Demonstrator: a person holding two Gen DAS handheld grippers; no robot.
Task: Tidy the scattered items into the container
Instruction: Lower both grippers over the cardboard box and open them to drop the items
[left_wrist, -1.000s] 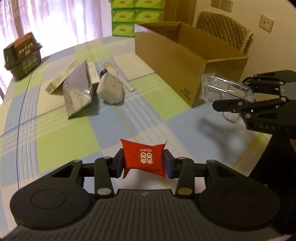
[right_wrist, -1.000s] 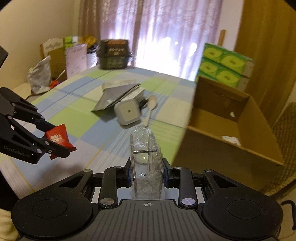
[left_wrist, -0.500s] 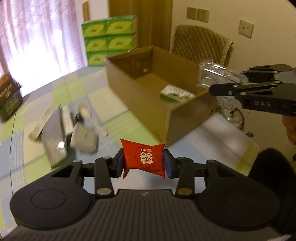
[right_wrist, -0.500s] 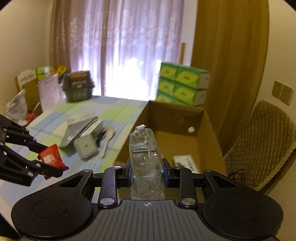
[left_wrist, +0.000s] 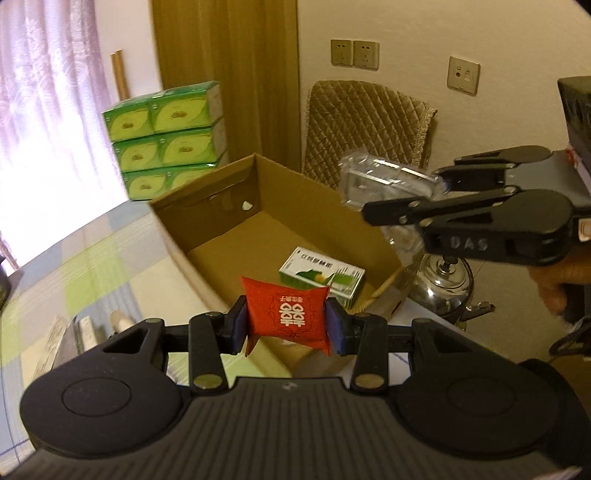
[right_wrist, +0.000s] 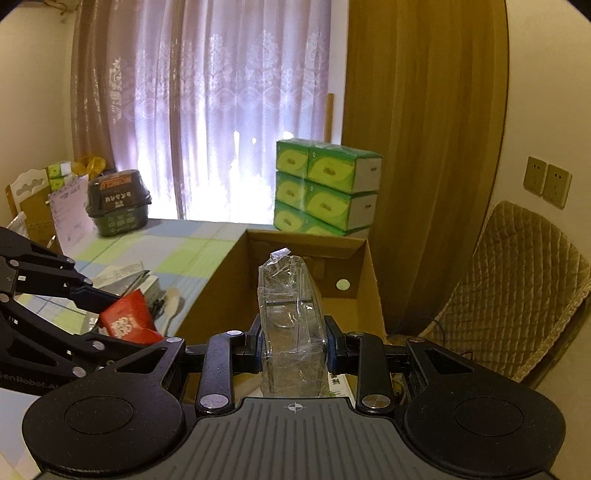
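My left gripper is shut on a red candy box with white lettering, held over the near wall of the open cardboard box. A green and white carton lies on the box floor. My right gripper is shut on a clear plastic package, raised above the near end of the cardboard box. In the left wrist view the right gripper holds that clear package over the box's right rim. The red candy box shows at the left in the right wrist view.
A silver pouch, white packets and a spoon lie on the checked tablecloth left of the box. A dark basket stands far back. Stacked green tissue packs sit behind the box. A quilted chair and a steel kettle are to the right.
Both grippers have risen and swung from the table toward the cardboard box, carrying the red candy box and the clear package. The box interior now fills the view.
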